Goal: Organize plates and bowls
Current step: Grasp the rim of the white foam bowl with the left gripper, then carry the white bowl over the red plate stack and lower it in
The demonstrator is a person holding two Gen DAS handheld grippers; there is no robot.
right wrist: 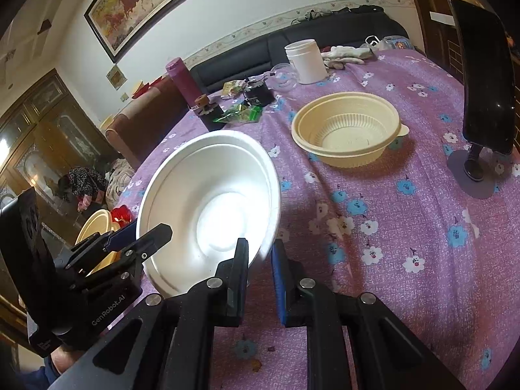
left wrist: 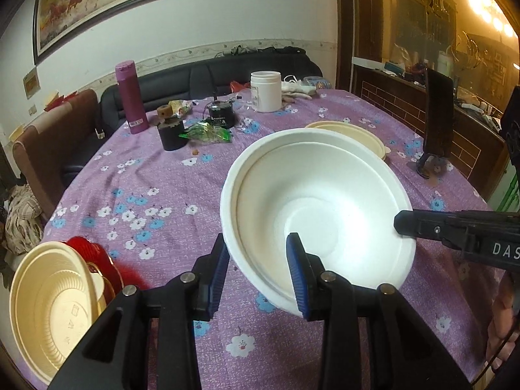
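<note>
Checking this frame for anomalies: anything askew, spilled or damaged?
No spill or damage shows. The white bowl is tilted steeply off the tablecloth, with the left gripper and the right gripper both clamping its rim. The cream bowl sits upright.

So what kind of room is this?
Probably a home dining or living room: a table with a flowery purple tablecloth, a dark sofa behind it, and a framed horse painting on the wall.

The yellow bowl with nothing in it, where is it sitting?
In the right wrist view the yellow bowl stands upright on the purple flowered tablecloth, beyond the white bowl and to its right, near the black stand.
</note>
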